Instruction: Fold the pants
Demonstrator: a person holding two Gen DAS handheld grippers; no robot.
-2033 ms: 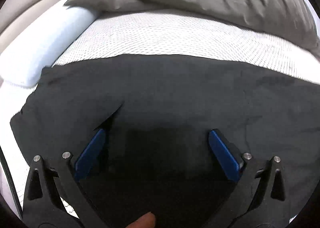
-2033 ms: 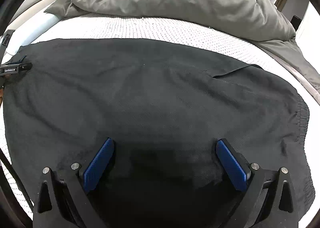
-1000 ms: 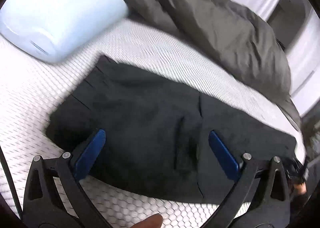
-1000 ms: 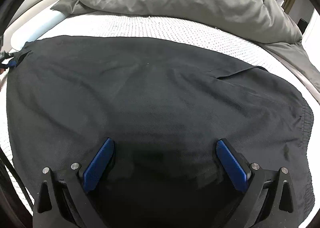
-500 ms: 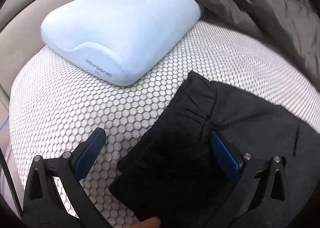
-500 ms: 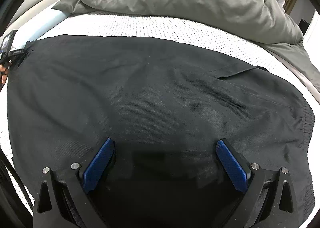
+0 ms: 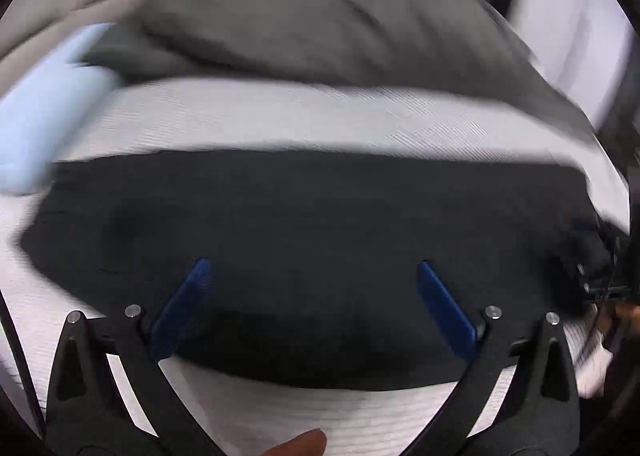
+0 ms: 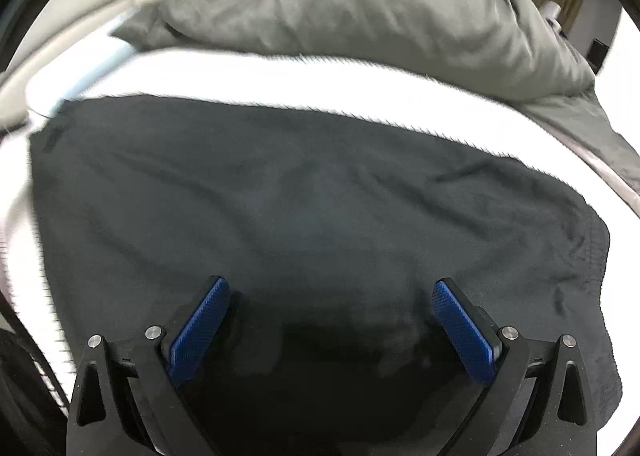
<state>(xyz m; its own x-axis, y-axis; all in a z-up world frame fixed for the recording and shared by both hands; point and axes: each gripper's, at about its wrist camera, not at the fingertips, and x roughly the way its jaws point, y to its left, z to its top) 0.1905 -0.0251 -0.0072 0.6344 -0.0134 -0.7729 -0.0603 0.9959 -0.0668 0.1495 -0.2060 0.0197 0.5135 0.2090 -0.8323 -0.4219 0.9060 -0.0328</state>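
The black pants (image 8: pixel 304 216) lie spread flat across the white mesh mattress (image 7: pixel 320 124), running left to right. Behind them a rumpled grey duvet (image 8: pixel 360 4) is heaped along the far side, with a pale blue pillow (image 7: pixel 44 112) at the far left — both apart from the cloth. The left gripper (image 7: pixel 312 304) hangs over the pants' near edge, blue pads spread wide, holding nothing. The right gripper (image 8: pixel 330 326) sits over the cloth's middle — likewise splayed and empty.

Black gripper (image 8: pixel 324 296), seemingly blue-padded.
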